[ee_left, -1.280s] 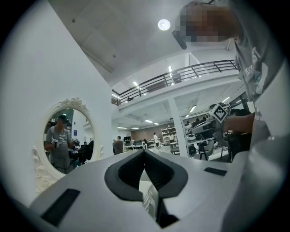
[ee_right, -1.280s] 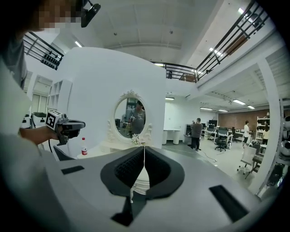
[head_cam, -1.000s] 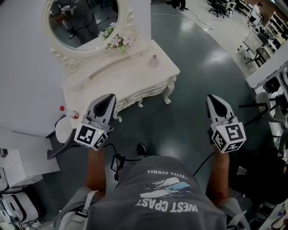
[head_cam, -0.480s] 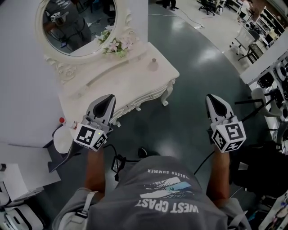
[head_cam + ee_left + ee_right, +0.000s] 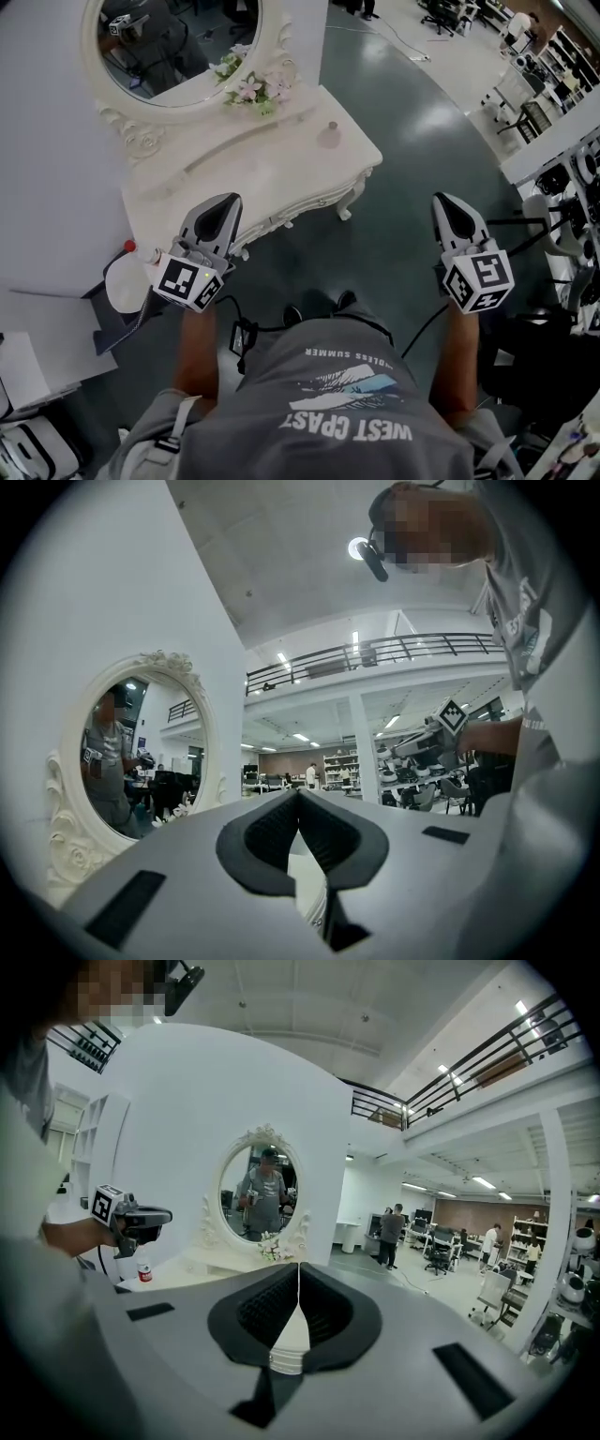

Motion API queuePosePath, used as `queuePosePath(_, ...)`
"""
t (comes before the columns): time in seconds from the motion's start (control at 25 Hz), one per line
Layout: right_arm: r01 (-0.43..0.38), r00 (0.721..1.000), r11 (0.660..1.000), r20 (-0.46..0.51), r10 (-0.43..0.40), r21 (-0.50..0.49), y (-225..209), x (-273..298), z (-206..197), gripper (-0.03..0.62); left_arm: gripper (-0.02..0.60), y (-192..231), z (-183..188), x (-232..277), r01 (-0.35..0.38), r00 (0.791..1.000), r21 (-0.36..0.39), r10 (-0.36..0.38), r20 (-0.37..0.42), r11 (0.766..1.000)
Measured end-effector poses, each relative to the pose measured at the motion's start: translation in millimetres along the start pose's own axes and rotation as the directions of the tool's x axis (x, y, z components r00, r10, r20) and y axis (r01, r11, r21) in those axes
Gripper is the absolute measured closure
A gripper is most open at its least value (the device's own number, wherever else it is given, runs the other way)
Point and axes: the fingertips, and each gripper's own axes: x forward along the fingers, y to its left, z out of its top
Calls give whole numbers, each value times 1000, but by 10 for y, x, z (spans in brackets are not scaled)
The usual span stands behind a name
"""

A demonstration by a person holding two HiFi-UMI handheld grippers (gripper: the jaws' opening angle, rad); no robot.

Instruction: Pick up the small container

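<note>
The small container (image 5: 330,134), a pale pink pot with a knob lid, stands near the right end of the white dressing table (image 5: 281,159). Both grippers hang in the air in front of the table, well short of the container. My left gripper (image 5: 223,204) sits over the table's front edge, jaws shut with nothing between them, as the left gripper view (image 5: 298,794) shows. My right gripper (image 5: 449,201) hovers over the floor to the table's right, also shut and empty (image 5: 299,1267).
An oval mirror (image 5: 178,42) with a flower spray (image 5: 248,89) backs the table. A red-capped bottle (image 5: 131,247) stands on a round white stand at the left. Office chairs and equipment (image 5: 525,103) fill the right side. Dark floor (image 5: 403,159) lies between.
The head view has shifted slightly, so the table sits a little further right and lower. A foot now shows ahead of the person. Both grippers keep their pose.
</note>
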Motion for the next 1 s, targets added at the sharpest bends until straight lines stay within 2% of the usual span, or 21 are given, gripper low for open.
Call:
queuePosePath(0.2, -44, 999, 999, 9, 44, -1, -3, 313, 35, 566, 565, 120, -56, -54, -43, 999, 3, 43, -19, 999)
queuePosePath(0.48, -150, 988, 989, 43, 151, -13, -115, 960, 162, 566, 565, 297, -16, -42, -152, 988, 26, 153, -34, 988)
queuePosePath(1.0, -273, 961, 962, 36, 274, -28, -374, 1847, 243, 566, 565, 368, -145, 206, -261, 962, 20, 261, -82, 965)
